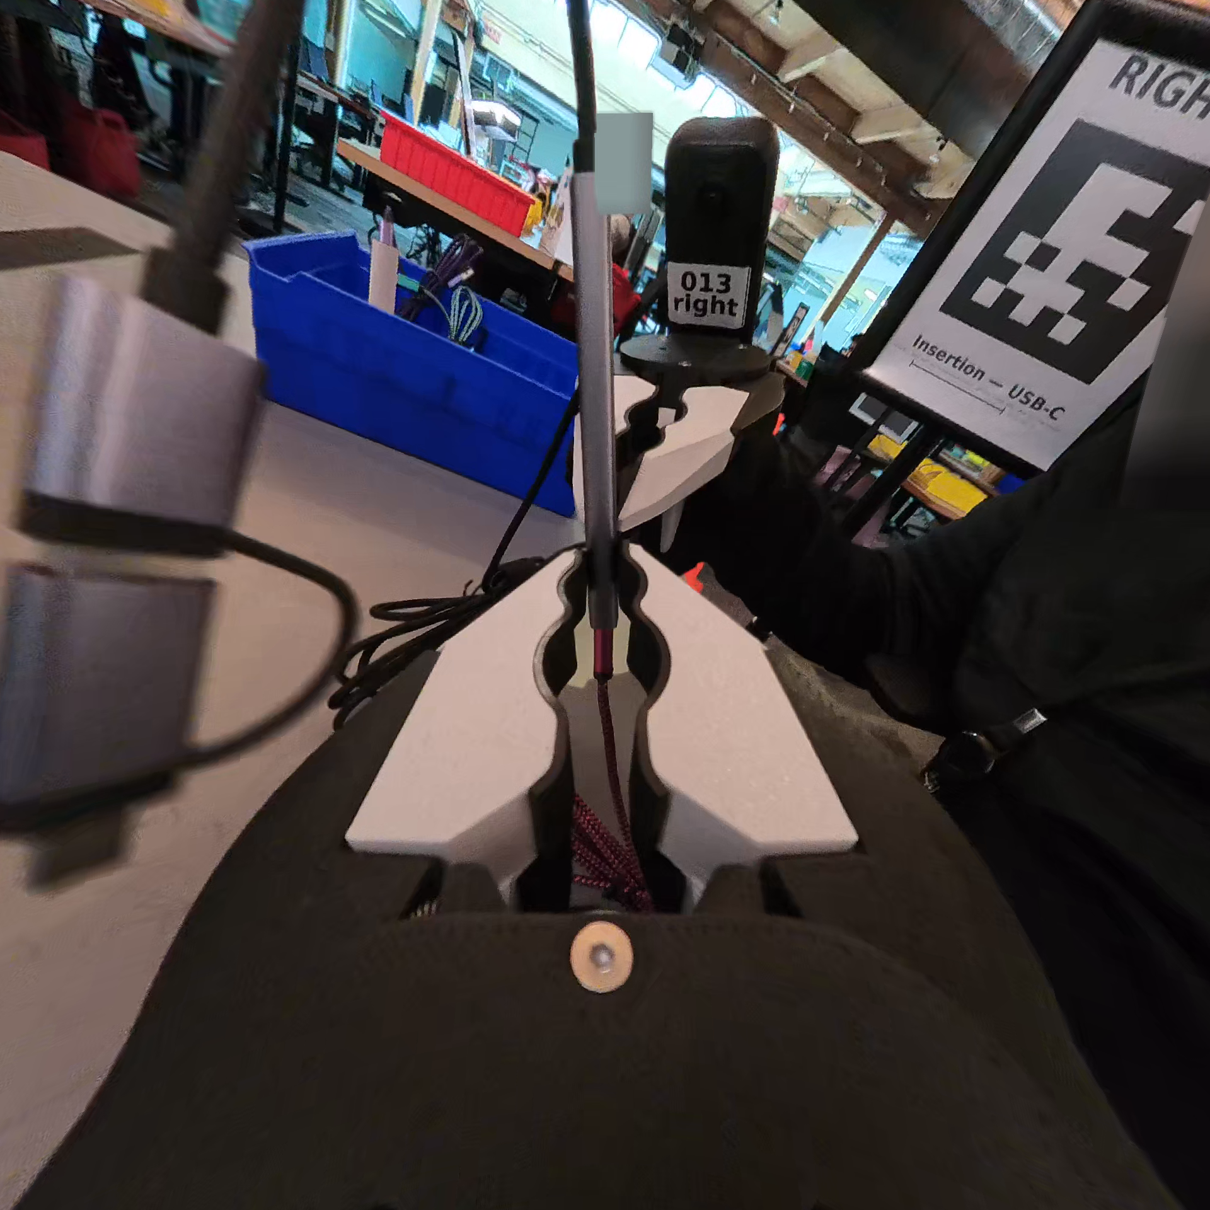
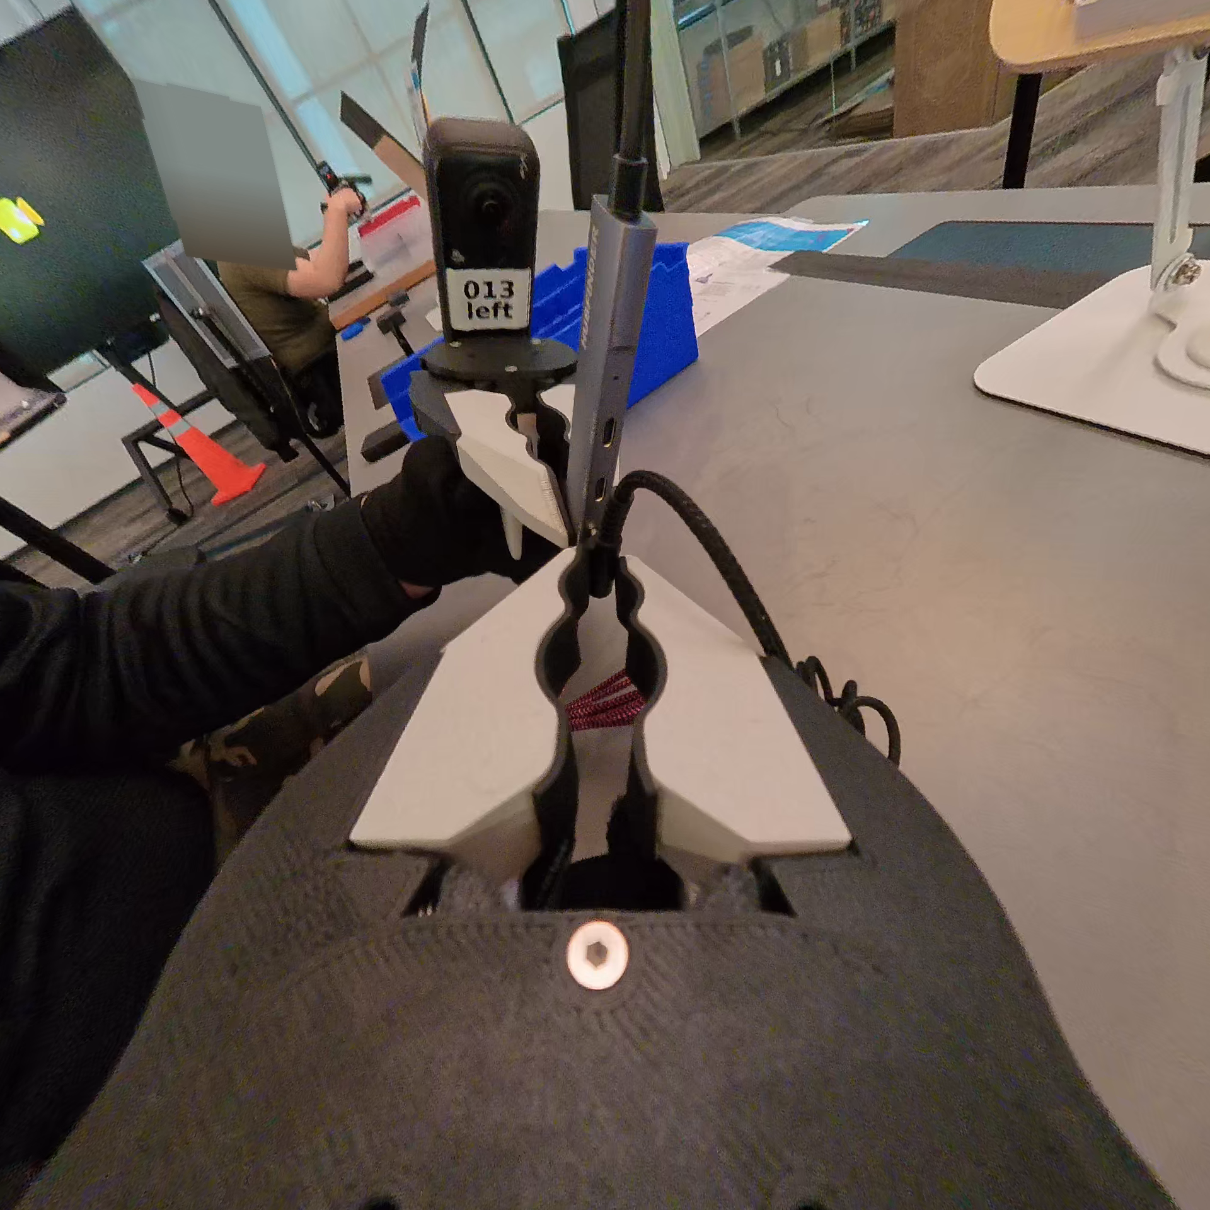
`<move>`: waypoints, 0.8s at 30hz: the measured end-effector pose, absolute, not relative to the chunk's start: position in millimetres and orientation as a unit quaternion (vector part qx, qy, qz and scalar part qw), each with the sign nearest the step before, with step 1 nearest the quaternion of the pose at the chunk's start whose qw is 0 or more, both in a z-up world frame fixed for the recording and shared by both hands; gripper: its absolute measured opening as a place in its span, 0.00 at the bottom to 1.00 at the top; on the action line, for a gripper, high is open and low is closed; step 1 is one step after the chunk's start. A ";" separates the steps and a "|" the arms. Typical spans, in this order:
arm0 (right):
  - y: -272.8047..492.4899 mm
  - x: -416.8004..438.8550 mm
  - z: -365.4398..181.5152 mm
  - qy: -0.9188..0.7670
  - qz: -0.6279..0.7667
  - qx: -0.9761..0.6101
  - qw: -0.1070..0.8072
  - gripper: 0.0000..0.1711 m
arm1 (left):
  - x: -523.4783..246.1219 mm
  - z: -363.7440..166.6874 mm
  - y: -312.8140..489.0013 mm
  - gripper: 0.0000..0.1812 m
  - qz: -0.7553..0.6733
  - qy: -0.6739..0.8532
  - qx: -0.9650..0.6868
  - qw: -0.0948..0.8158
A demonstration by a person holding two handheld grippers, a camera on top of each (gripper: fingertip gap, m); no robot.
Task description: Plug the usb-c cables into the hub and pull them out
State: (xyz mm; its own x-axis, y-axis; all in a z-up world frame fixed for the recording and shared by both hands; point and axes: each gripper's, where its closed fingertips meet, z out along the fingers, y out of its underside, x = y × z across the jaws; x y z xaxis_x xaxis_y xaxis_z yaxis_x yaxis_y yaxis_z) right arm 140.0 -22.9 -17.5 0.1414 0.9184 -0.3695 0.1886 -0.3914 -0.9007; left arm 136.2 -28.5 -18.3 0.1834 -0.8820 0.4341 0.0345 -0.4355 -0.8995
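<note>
Hub (image 2: 605, 366), a slim grey aluminium bar, stands nearly upright in the air between my two grippers, above the grey table (image 2: 916, 524). My left gripper (image 1: 599, 576) is closed on its lower end, the white fingers (image 1: 504, 694) pinching its narrow faces; I judge I hold it low so the port side stays free for the other tool. A maroon braided cable (image 1: 612, 740) leaves the hub's bottom end and bunches up between my left fingers.

My right gripper (image 2: 599, 576) is closed on the plug of the black braided usb-c cable (image 2: 694, 530), right at the hub's lowest side port; whether the plug is fully seated I cannot tell. The cable arches away to the right and down to the table, so it does not pull on the plug, I think. Two more oval ports show empty above it on the same face. A thick dark lead runs up from the hub's top end.

Behind stand a blue bin (image 1: 406, 366) with spare cables and a white stand base (image 2: 1100, 386).
</note>
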 end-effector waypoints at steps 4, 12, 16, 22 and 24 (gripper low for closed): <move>-25.4 143.5 -17.7 -0.439 0.498 -0.660 0.352 0.03 | 140.6 -20.2 -31.7 0.04 -0.516 0.363 -0.658 0.411; -30.4 142.4 -17.6 -0.472 0.484 -0.649 0.349 0.02 | 145.5 -24.8 -38.4 0.04 -0.468 0.403 -0.680 0.395; -29.6 141.5 -23.3 -0.502 0.444 -0.655 0.349 0.03 | 147.6 -35.4 -38.3 0.03 -0.419 0.424 -0.703 0.388; -16.6 148.6 -22.8 -0.499 0.387 -0.660 0.407 0.15 | 141.5 -30.6 -23.5 0.04 -0.434 0.354 -0.720 0.409; -18.8 151.9 -26.9 -0.509 0.355 -0.661 0.421 0.23 | 141.9 -30.4 -22.1 0.04 -0.453 0.324 -0.724 0.407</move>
